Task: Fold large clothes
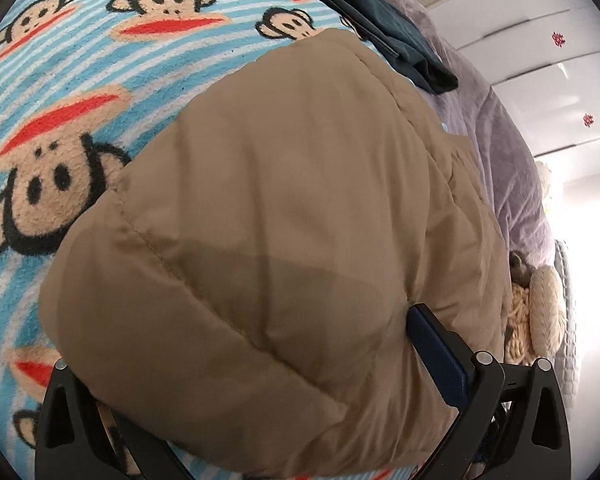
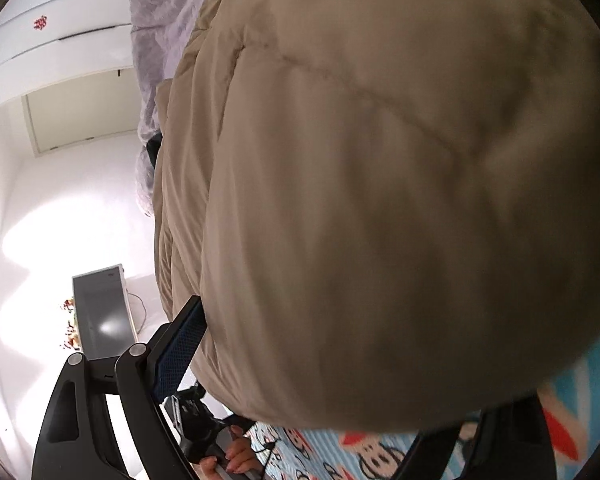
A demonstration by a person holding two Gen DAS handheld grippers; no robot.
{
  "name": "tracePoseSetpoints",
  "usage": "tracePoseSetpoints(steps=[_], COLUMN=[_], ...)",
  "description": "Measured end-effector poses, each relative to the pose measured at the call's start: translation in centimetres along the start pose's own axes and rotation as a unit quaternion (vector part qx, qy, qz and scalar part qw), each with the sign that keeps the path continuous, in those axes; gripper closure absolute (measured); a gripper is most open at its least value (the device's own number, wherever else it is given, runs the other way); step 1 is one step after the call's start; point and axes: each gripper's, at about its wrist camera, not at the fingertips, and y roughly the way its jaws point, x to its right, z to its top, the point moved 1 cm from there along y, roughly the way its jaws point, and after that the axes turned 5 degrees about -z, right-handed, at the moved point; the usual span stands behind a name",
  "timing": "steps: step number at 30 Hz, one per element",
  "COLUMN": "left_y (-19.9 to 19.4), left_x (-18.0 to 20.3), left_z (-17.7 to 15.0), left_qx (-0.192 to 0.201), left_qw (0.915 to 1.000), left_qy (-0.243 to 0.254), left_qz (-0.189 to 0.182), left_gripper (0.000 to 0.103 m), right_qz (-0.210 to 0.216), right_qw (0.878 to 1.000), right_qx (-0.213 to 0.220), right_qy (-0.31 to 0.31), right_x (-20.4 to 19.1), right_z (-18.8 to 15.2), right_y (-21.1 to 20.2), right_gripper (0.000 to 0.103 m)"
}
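Left wrist view: tan padded coat (image 1: 260,240) shows no readable writing.

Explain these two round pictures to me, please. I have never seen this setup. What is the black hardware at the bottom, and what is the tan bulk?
No robot here: a person holds a two-finger clamp in each hand, and each clamp has a wide-angle camera looking along its fingers. One picture is from the left gripper, the other from the right gripper.

The tan bulk is a padded jacket lying over a blue striped monkey blanket. Beyond it are a dark teal garment and a grey-purple quilt.

The left gripper's blue pad dents the jacket, so it is gripping. The right gripper's jaws straddle the jacket, but whether they squeeze it is unclear.
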Motion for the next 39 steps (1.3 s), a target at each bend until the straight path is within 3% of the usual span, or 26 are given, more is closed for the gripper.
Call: tracePoseSetpoints(steps=[1, 2, 3, 5, 6, 8, 9, 12, 19, 24, 30, 36, 37, 39], left_y=[0.0, 0.0, -0.2, -0.5, -0.9, -2.1, -2.5, -4.5, -10.0, -14.5, -19.0, -19.8, -19.3, -18.2], left_x=[0.1, 0.2, 0.3, 0.6, 1.0, 2.4, 2.9, 4.8, 5.1, 0.8, -5.5, -11.4, -11.7, -12.7], left_z=[0.1, 0.1, 0.1, 0.3, 0.4, 0.6, 0.7, 1.0, 0.7, -0.3, -3.2, -5.3, -5.4, -5.5], left_qx=[0.004, 0.006, 0.011, 0.003, 0.004, 0.009, 0.011, 0.023, 0.031, 0.03, 0.012, -0.025, -0.03, -0.044], left_qw=[1.0, 1.0, 0.9999, 0.9991, 0.9987, 0.9973, 0.9964, 0.9919, 0.986, 0.9885, 0.9938, 0.9966, 0.9966, 0.9963], left_qy=[-0.004, -0.007, -0.009, -0.009, -0.002, 0.038, 0.051, 0.087, 0.129, 0.116, 0.096, 0.076, 0.076, 0.073], left_qz=[0.003, 0.003, -0.004, -0.042, -0.052, -0.062, -0.067, -0.09, -0.101, -0.092, -0.054, -0.017, -0.011, 0.011], left_gripper=[0.0, 0.009, 0.035, 0.068, 0.075, 0.081, 0.083, 0.085, 0.085, 0.085, 0.085, 0.085, 0.083, 0.07], right_qz=[0.001, 0.002, 0.001, 0.001, 0.005, 0.013, 0.015, 0.032, 0.044, 0.048, 0.05, 0.021, 0.011, -0.005], right_qw=[1.0, 1.0, 1.0, 1.0, 1.0, 1.0, 1.0, 0.999, 0.998, 0.996, 0.995, 0.996, 0.996, 0.997], right_qx=[0.0, -0.001, -0.002, -0.002, 0.0, -0.001, 0.002, 0.004, -0.01, -0.035, -0.062, -0.084, -0.082, -0.075], right_qy=[0.002, 0.003, 0.005, 0.011, 0.017, 0.019, 0.014, -0.004, -0.045, -0.06, -0.058, -0.038, -0.032, -0.026], right_x=[0.0, 0.0, 0.0, -0.2, -0.2, -0.4, -0.8, -1.7, -3.5, -3.3, -1.7, 1.9, 2.8, 3.8], right_z=[0.1, 0.1, 0.2, 0.2, 0.2, 0.2, 0.1, -0.3, -3.3, -7.8, -14.3, -19.9, -20.5, -20.9], right_y=[0.0, 0.0, 0.0, 0.0, -0.1, -0.3, -0.5, -1.3, -2.4, -2.0, -1.1, -0.1, 0.3, 0.8], right_gripper=[0.012, 0.012, 0.012, 0.014, 0.026, 0.053, 0.061, 0.071, 0.073, 0.073, 0.073, 0.073, 0.073, 0.07])
